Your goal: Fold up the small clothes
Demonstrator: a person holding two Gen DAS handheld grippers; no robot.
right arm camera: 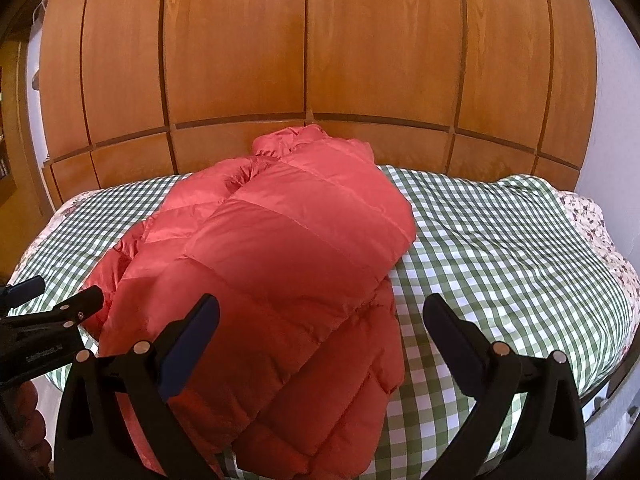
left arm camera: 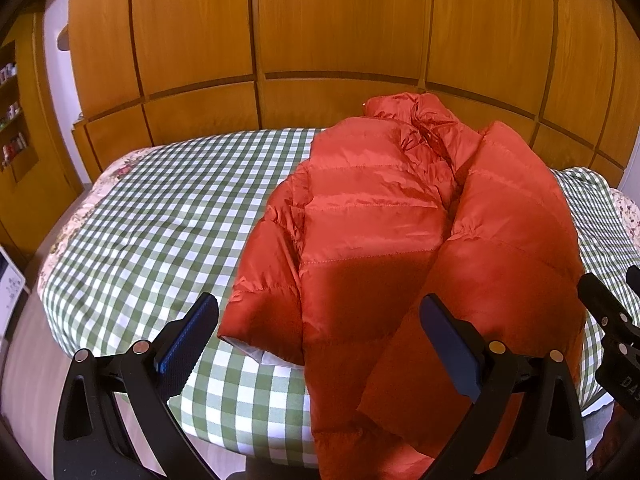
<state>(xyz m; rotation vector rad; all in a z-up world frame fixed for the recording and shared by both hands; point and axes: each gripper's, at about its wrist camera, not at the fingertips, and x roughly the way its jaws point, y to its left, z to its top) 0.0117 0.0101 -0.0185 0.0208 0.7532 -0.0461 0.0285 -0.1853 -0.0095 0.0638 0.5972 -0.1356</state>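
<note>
A small orange-red puffer jacket (left arm camera: 392, 232) lies on the green-and-white checked bed cover (left arm camera: 152, 216), collar toward the far wall. Its right side is folded over its middle; the left sleeve (left arm camera: 264, 280) lies stretched out toward me. My left gripper (left arm camera: 320, 320) is open and empty, held above the jacket's near hem. In the right wrist view the jacket (right arm camera: 280, 264) fills the middle. My right gripper (right arm camera: 320, 320) is open and empty above the jacket's near right edge. The left gripper (right arm camera: 60, 312) shows at the left of the right wrist view.
A wall of wooden wardrobe doors (left arm camera: 320, 40) stands behind the bed. The bed cover (right arm camera: 500, 248) stretches right of the jacket, with a floral edge (right arm camera: 600, 232). Shelves with small bottles (left arm camera: 12, 120) are at far left. The right gripper's body (left arm camera: 616, 328) shows at the right edge.
</note>
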